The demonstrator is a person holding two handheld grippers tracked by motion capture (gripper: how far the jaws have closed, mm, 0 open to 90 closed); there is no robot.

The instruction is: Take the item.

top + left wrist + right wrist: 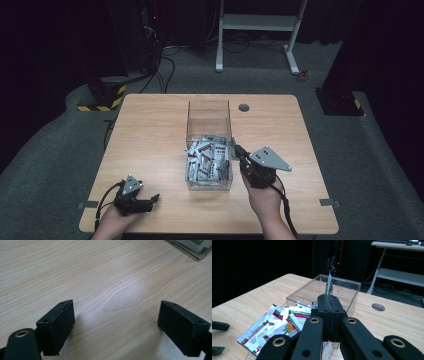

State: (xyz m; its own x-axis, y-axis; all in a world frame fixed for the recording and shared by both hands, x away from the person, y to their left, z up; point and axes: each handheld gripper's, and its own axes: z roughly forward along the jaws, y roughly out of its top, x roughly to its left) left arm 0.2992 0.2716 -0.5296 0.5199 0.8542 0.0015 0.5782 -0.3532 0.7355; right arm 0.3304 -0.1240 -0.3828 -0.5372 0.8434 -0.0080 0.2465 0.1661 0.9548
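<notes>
A clear plastic box (209,102) stands in the middle of the wooden table, with several red, white and green sachets (205,160) heaped in its near half. My right gripper (239,151) sits just at the box's right wall, jaws pressed together. In the right gripper view it (329,300) is shut on a thin sachet (328,286) that sticks up edge-on above the pads, in front of the box (342,281) and the sachets (274,325). My left gripper (152,200) rests low at the table's near left. Its jaws (115,315) stand wide apart over bare wood.
A round cable hole (244,107) is in the table behind the box to the right. Beyond the table stand a white desk frame (257,22) and a yellow-and-black striped base (102,95) on grey carpet. A corner of the box (197,250) shows in the left gripper view.
</notes>
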